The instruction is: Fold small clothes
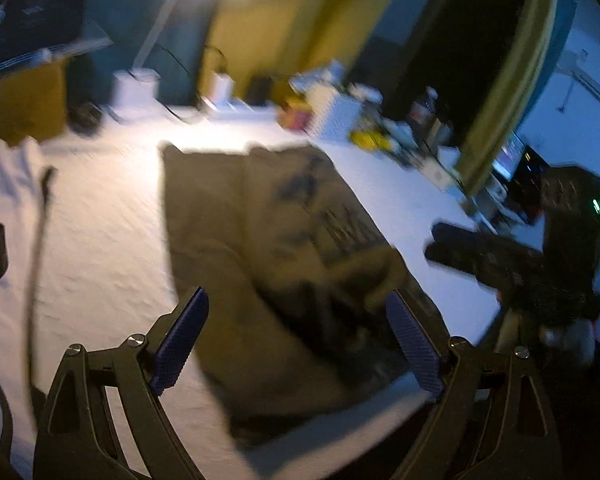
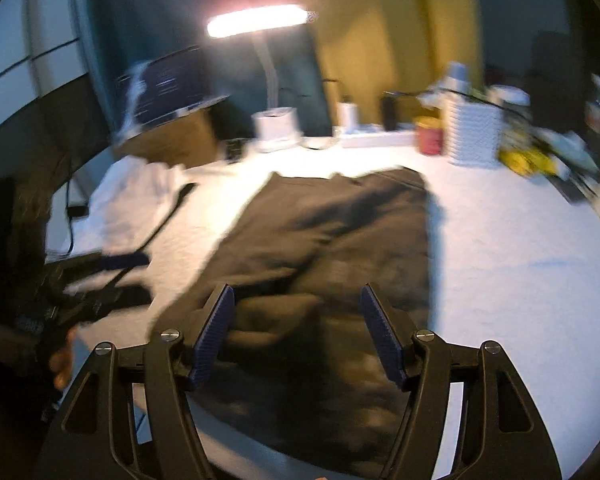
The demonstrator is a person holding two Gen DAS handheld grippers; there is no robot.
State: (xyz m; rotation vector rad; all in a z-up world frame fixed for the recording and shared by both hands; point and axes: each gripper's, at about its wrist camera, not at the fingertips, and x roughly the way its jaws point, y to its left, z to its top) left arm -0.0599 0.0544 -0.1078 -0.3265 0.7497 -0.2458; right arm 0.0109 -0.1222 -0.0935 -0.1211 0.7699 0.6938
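Observation:
An olive-brown T-shirt (image 1: 284,240) with a dark print lies partly folded on the white table (image 1: 100,240). It looks darker in the right wrist view (image 2: 340,240). My left gripper (image 1: 296,296) hovers above its near end, open, with nothing between its blue pads (image 1: 180,340). My right gripper (image 2: 296,292) hangs over the shirt's near half, also open and empty. Each gripper shows in the other's view: the right gripper (image 1: 434,242) at the shirt's right edge, the left gripper (image 2: 146,276) at its left edge, a hand below it. Both views are blurred by motion.
A white garment (image 2: 140,196) with a black strap (image 2: 172,208) lies at the left. Along the back stand a lit desk lamp (image 2: 260,20), a laptop on a cardboard box (image 2: 168,92), a red can (image 2: 430,136), a white ribbed container (image 2: 476,132) and yellow clutter (image 2: 528,160).

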